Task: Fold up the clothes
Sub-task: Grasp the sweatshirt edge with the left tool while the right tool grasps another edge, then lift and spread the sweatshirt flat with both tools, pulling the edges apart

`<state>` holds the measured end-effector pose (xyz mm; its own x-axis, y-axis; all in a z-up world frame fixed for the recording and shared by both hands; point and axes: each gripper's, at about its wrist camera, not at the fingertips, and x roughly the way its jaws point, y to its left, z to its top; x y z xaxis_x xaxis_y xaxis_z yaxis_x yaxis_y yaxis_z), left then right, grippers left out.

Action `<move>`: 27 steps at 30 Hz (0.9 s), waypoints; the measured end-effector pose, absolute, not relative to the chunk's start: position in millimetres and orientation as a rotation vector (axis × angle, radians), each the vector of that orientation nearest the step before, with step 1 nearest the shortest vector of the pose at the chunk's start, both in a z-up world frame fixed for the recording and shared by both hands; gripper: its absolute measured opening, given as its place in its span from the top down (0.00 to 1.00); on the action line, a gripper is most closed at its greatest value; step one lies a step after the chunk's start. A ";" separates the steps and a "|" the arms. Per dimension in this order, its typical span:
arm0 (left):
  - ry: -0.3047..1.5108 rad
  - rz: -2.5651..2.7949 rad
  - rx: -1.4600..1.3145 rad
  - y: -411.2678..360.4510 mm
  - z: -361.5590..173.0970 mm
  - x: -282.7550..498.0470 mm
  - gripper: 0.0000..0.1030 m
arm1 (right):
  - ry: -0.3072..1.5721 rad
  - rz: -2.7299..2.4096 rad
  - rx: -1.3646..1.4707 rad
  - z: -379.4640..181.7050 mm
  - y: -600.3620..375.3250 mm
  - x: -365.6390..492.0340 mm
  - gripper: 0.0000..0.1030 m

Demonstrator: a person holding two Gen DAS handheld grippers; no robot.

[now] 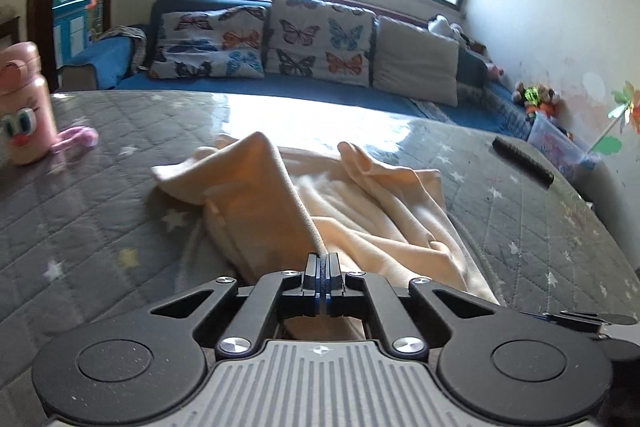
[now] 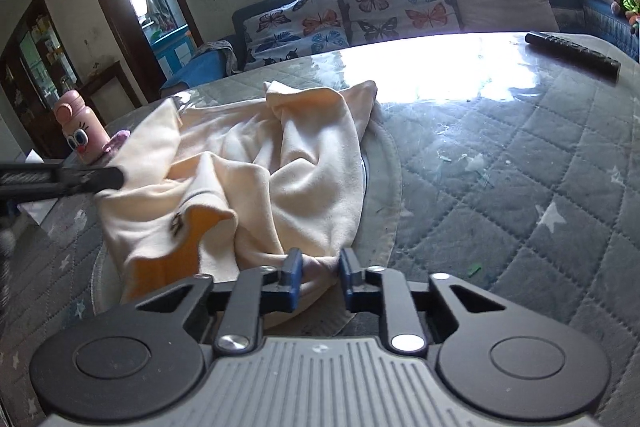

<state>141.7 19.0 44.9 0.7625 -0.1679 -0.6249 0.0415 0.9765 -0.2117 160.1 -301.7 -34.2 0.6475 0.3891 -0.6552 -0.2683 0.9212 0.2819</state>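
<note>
While the left gripper (image 1: 322,267) clamps a raised fold of the cream garment (image 2: 256,163), the right gripper (image 2: 318,267) stands parted around its bunched hem at 6 o'clock on the quilted table (image 2: 520,155); pink bottle (image 2: 80,135) at 9.

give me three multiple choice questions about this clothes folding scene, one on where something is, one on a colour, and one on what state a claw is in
1. Where does the pink bottle stand relative to the garment in the right wrist view?
A. To its left
B. On top of it
C. To its right

2. What colour is the garment?
A. Navy
B. Cream
C. Green

3. What is the left claw doing?
A. Open above the table
B. Shut on the remote
C. Shut on the garment

Answers: 1 A, the bottle stands left of the cloth; 2 B, the fabric is pale cream; 3 C, its jaws meet on a raised fold, while the right claw is open around a bunch.
</note>
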 end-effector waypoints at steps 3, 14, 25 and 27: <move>0.683 -0.102 -0.210 32.0 51.4 122.7 0.98 | 0.763 0.377 0.171 -29.9 -302.2 154.5 0.93; 0.759 -0.083 -0.233 68.8 39.4 44.9 0.98 | 0.752 0.417 0.125 -12.4 -314.6 101.8 0.94; 0.822 -0.051 -0.216 93.8 27.9 10.8 0.96 | 0.755 0.501 0.009 7.2 -300.9 65.9 0.89; 0.793 -0.046 -0.203 94.5 32.8 11.3 0.95 | 0.750 0.541 -0.010 8.6 -290.2 66.4 0.88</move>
